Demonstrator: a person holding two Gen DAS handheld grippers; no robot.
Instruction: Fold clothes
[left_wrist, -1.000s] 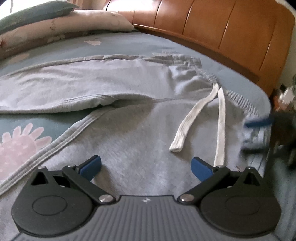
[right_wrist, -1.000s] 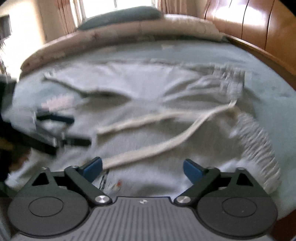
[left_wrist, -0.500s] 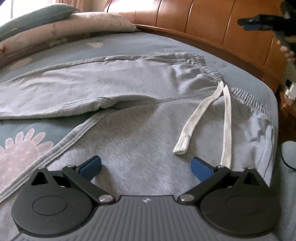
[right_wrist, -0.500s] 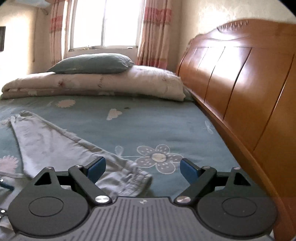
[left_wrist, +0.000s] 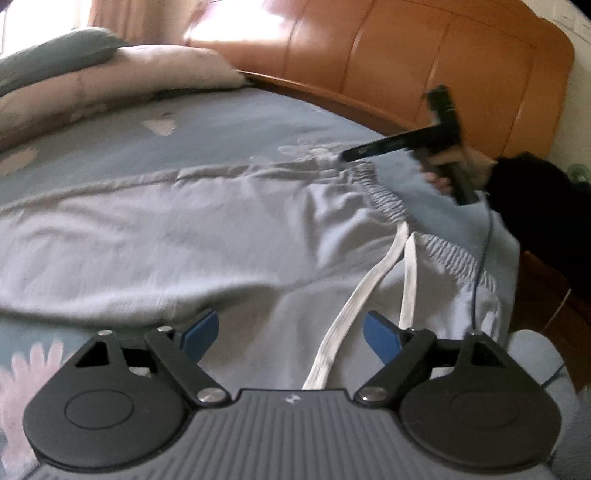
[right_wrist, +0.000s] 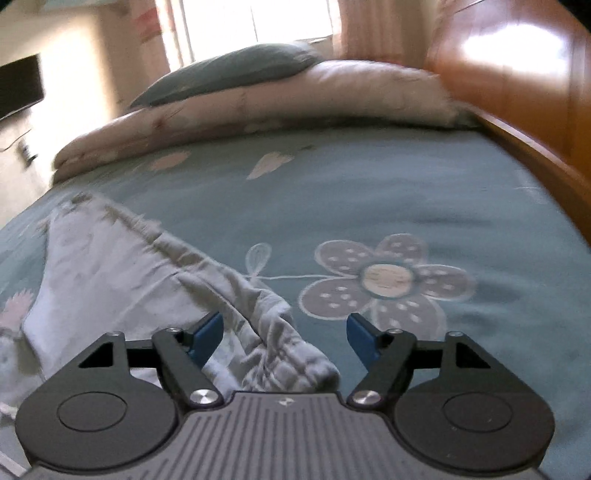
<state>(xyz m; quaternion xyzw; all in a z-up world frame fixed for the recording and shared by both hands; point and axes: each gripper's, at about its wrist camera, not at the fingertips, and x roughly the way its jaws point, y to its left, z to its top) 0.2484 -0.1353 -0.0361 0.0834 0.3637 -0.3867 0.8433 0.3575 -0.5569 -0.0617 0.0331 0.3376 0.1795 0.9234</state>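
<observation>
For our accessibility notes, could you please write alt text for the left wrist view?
Grey sweatpants lie flat on a blue floral bedsheet, white drawstring trailing between the closing left gripper pads, untouched. Beyond, the right gripper nears the waistband by the wooden headboard.

Teal floral bedsheet (right_wrist: 369, 199), pillow (right_wrist: 229, 70) (grey-green), folded quilt (right_wrist: 258, 103), wooden headboard (left_wrist: 406, 66)

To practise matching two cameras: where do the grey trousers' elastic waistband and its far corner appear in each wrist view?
Left wrist: the waistband runs down the right side, drawstring hanging from it; its far corner lies beside the right gripper.
Right wrist: only that bunched corner shows, bottom centre, between the closing jaws, unpinched.
Shared landmark: the wooden headboard.
</observation>
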